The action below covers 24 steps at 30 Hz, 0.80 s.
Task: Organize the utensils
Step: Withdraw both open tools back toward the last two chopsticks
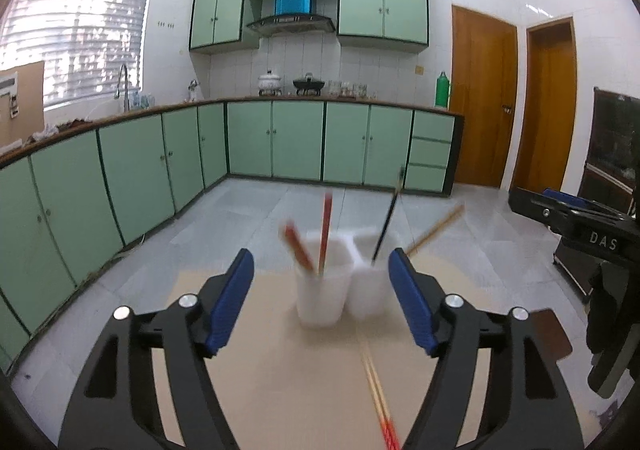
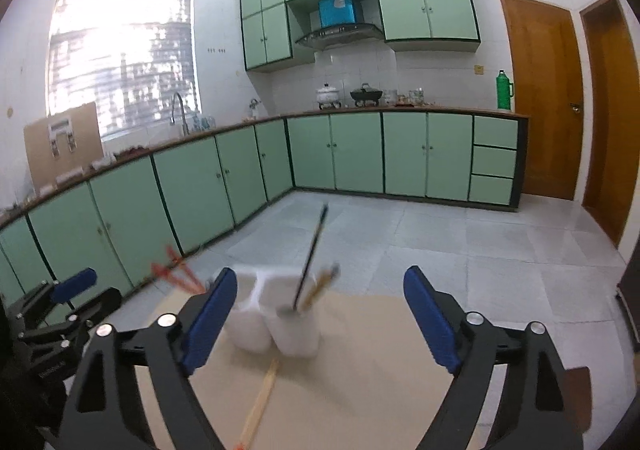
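Open left gripper (image 1: 321, 278); right gripper (image 1: 576, 226) reads "DAS".

cups (image 1: 320, 302): white translucent plastic
chopsticks (image 1: 374, 390): pale wood, red tips
table (image 1: 300, 390): matt beige
pads (image 1: 230, 302): ribbed blue plastic
floor (image 2: 460, 246): glossy tile

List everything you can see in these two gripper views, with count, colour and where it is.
holder cups: two, white, joined, far end of table
red chopsticks: two, in left cup
black chopstick: one, in right cup
tan chopstick: one, in right cup
loose chopsticks: a pair, tan with red ends, flat on table
table: one, beige
base cabinets: green, along walls
doors: two, brown, right
left hand-held gripper: blue pads, open
right hand-held gripper: blue pads, open
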Available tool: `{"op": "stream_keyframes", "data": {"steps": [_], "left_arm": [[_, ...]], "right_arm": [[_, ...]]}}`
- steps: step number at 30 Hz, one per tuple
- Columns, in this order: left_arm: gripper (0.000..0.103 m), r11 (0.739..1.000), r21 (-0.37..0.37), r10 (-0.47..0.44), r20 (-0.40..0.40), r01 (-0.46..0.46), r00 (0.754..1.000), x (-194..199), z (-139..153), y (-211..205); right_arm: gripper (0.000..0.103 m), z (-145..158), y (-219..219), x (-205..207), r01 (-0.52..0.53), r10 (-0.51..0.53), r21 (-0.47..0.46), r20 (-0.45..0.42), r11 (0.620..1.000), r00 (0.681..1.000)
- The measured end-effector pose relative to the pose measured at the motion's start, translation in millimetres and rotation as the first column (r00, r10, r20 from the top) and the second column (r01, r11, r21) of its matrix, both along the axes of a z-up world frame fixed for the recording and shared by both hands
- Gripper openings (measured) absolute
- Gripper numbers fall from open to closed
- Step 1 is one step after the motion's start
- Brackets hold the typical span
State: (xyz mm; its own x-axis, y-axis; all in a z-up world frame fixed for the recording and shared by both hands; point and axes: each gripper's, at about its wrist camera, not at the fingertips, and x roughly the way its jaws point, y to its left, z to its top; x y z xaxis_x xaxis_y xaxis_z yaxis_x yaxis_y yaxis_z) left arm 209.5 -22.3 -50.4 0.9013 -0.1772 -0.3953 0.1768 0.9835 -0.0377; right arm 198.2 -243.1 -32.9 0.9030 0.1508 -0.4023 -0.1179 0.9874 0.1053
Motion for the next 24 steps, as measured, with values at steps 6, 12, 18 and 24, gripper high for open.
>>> {"op": "stream_keyframes", "data": {"steps": [6,12,18,24], "left_arm": [[0.074,1.000,0.005,0.026,-0.093,-0.026,0.995,-31,-50,14],[0.074,0.998,0.052,0.053,-0.188,-0.044,0.981,-49,-94,24],[0.074,0.995,0.092,0.070,-0.279,-0.046,0.958,-64,-132,29],[0.074,0.992,0.117,0.089,-0.348,-0.051,0.933,-71,-153,33]], "right_arm": [[0.088,-53,13,-37,0.023,-0.025,-0.018,-0.089,1.000,0.996],[0.088,-103,25,-59,0.044,-0.045,-0.006,-0.196,0.999,0.980],[0.088,-141,42,-72,0.032,-0.032,-0.004,-0.289,0.999,0.957],[0.077,-163,61,-78,-0.007,0.006,-0.003,-0.361,1.000,0.932]]}}
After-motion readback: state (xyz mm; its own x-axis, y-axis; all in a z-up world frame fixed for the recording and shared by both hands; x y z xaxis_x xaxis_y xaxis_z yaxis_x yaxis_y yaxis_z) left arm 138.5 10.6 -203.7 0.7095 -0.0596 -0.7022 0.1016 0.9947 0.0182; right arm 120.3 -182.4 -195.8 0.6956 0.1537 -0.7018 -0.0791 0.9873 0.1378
